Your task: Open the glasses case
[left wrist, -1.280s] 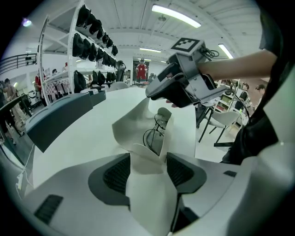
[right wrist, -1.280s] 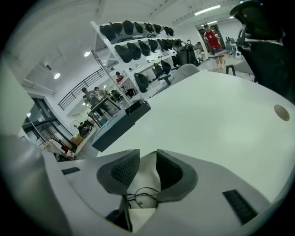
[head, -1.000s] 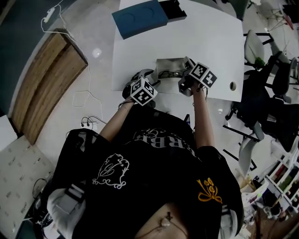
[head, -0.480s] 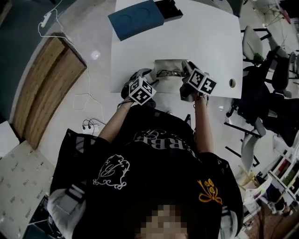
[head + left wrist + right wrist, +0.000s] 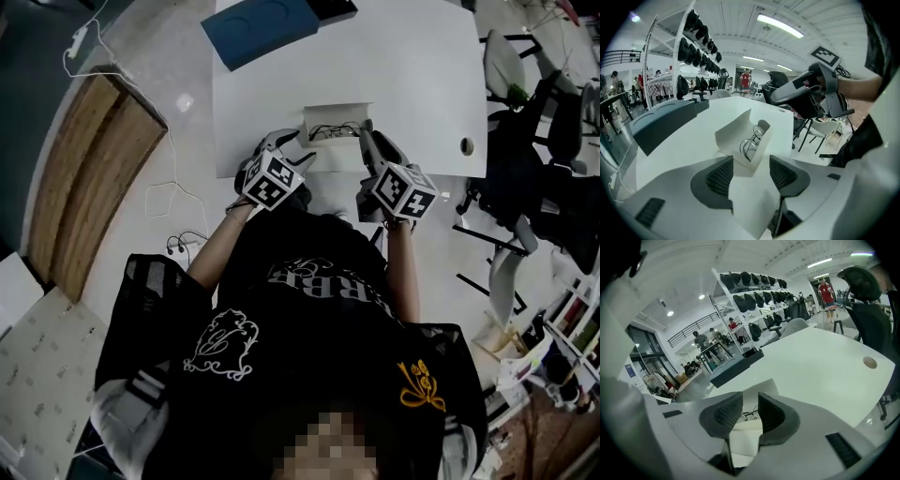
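The white folding glasses case (image 5: 335, 116) stands open near the table's front edge, its back wall raised. Wire-framed glasses (image 5: 752, 143) lie inside it. My left gripper (image 5: 298, 150) is at the case's near left corner. In the left gripper view the case's (image 5: 736, 133) front flap (image 5: 752, 201) runs back between the left gripper's (image 5: 751, 171) pads and fills the gap. My right gripper (image 5: 367, 142) is at the case's right end, raised off the table. Its jaws are closing, and through the right gripper's (image 5: 750, 411) narrow gap I see the case (image 5: 746, 436) below, not pressed by the pads.
A blue box (image 5: 258, 28) and a black box (image 5: 328, 9) lie at the table's far side. A cable hole (image 5: 467, 145) sits near the table's right front corner. Office chairs (image 5: 506, 75) stand to the right. Wooden boards (image 5: 94, 169) and cables lie on the floor at left.
My right gripper has drawn back from over the case toward the table's front edge and risen. The left gripper has kept its place at the case's near left corner.
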`<state>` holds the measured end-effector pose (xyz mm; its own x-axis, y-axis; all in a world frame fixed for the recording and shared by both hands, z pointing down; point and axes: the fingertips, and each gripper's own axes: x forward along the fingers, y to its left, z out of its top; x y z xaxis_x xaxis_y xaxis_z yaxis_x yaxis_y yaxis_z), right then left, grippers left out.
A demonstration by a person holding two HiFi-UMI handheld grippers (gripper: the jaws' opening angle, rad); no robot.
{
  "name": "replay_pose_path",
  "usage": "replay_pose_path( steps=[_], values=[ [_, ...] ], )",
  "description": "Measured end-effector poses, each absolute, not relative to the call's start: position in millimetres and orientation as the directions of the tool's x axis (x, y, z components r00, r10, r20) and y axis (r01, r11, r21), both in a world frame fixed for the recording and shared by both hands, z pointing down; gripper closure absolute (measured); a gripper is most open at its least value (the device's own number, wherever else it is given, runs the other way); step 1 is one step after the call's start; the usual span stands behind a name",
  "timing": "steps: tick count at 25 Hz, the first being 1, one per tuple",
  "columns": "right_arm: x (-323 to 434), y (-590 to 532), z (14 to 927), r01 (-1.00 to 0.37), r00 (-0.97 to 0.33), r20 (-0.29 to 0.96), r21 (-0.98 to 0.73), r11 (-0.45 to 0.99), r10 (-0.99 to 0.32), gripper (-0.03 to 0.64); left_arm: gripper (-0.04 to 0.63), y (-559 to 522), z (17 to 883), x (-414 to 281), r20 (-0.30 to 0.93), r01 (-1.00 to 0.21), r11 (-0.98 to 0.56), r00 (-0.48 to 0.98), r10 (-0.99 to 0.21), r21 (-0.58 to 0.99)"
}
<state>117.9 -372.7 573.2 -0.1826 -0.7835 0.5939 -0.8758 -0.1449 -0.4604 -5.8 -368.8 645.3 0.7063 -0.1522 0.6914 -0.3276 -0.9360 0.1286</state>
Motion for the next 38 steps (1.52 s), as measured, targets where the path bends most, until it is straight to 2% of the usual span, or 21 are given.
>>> replay_pose_path(
  steps=[9,19,24,29,38],
  values=[
    [102,-315,548,-0.846,-0.235,0.535,-0.524,-0.1,-0.811,0.514,0.347,-324,606,-11,0.64,-0.284,-0.952,0.754,-0.148,0.115],
    [100,-230,506,-0.841,-0.272,0.45,-0.541,-0.017,-0.85,0.515,0.356,-247,550,-3,0.548,-0.385,-0.909,0.8,-0.244,0.157],
    [102,-173,484,-0.828,-0.282,0.399,-0.561,0.011,-0.873,0.526,0.396,-197,523,6,0.497,-0.407,-0.902,0.818,-0.289,0.147],
    [94,-123,464,-0.816,-0.311,0.339,-0.574,0.067,-0.888,0.529,0.471,-146,498,1,0.453,-0.441,-0.886,0.825,-0.338,0.142],
    [72,-53,446,-0.796,-0.362,0.255,-0.584,0.156,-0.896,0.601,0.55,-73,466,-17,0.396,-0.462,-0.878,0.834,-0.383,0.124]
  ],
)
